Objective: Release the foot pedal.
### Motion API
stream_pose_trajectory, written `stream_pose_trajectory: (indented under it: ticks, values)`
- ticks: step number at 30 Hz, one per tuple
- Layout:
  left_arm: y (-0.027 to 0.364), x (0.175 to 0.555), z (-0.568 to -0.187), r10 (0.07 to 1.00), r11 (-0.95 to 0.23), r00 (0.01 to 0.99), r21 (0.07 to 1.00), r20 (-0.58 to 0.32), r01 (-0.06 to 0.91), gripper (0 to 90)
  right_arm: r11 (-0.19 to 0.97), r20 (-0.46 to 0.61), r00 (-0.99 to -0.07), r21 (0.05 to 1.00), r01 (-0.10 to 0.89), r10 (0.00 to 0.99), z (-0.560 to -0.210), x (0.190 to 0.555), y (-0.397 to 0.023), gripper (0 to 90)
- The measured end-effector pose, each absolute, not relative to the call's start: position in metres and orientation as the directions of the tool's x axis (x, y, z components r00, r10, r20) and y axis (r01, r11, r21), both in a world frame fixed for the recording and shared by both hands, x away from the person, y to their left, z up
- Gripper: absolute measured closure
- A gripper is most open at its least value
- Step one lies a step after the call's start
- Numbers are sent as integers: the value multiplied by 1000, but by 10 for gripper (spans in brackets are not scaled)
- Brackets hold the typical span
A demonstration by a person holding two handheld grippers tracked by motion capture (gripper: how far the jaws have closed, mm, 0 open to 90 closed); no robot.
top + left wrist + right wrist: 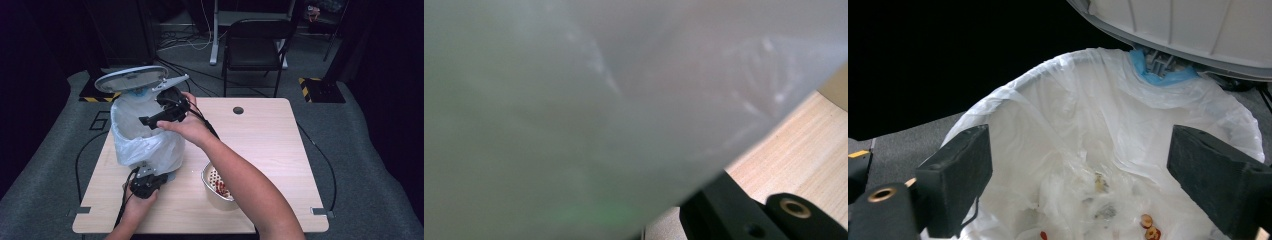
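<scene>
Hovering over the lined bin [145,135], right gripper [1078,175] jaws wide and empty; left gripper [146,184] closed at the bin's base.

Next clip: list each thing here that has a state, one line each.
Bin lid: raised open.
Bin liner: fitted over the rim, scraps at the bottom.
Metal bowl: upright on the table, red bits inside.
Right gripper: open, empty, over the bin.
Left gripper: shut, at the bin's base.
</scene>
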State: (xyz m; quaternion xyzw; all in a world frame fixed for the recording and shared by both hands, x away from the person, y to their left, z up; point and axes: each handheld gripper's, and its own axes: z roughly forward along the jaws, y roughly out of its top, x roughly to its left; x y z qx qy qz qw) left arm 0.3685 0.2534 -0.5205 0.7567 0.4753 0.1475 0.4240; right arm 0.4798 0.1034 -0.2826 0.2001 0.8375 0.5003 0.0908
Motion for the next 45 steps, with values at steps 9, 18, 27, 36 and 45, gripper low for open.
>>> stream_pose_trajectory:
  ticks: [9,18,27,36,45]
  values:
    - [254,369,-520,838,-202,516,777,-178,596,900,403,14,-908,893,200,419,-273,464,81,142]
    - [256,371,-519,832,-214,526,775,-174,595,900,367,14,-883,906,209,468,-272,457,32,147]
    - [264,372,-516,818,-280,559,756,-134,592,900,378,15,-865,895,235,502,-280,452,2,150]
    - [263,369,-511,808,-159,534,780,-249,605,811,381,-6,-856,897,224,517,-286,442,-22,160]
    - [259,363,-501,802,-188,553,784,-225,591,692,370,-6,-835,898,238,550,-301,433,-47,164]
